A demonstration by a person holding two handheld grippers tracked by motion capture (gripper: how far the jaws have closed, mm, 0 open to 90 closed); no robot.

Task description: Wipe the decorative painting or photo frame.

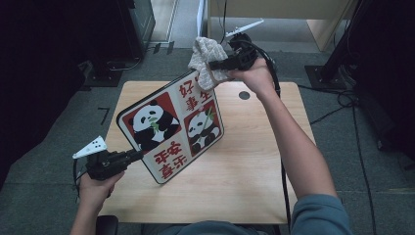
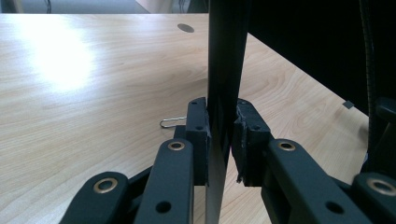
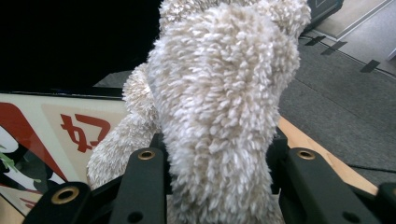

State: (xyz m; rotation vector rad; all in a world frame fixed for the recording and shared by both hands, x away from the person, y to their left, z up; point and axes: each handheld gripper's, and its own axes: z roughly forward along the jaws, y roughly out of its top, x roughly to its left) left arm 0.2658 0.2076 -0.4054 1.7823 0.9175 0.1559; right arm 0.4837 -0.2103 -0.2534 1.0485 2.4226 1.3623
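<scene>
Over table (image 1: 254, 161), fingers (image 2: 198, 133) clamp board (image 1: 171, 127), cloth (image 1: 205, 61).

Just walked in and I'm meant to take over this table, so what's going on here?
A person is wiping a panda board. The left tongs are clamped on its edge, holding it tilted up above the wooden table. The right tongs grip a fluffy cream cloth that rests against the board's top corner, by the red characters.

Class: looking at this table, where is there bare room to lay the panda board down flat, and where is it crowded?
Bare wood lies right of the panda board, up to the table edge beside the forearm, and along the near edge. The far-left corner is crowded: board, fluffy cloth. A paper clip lies under the board.
</scene>
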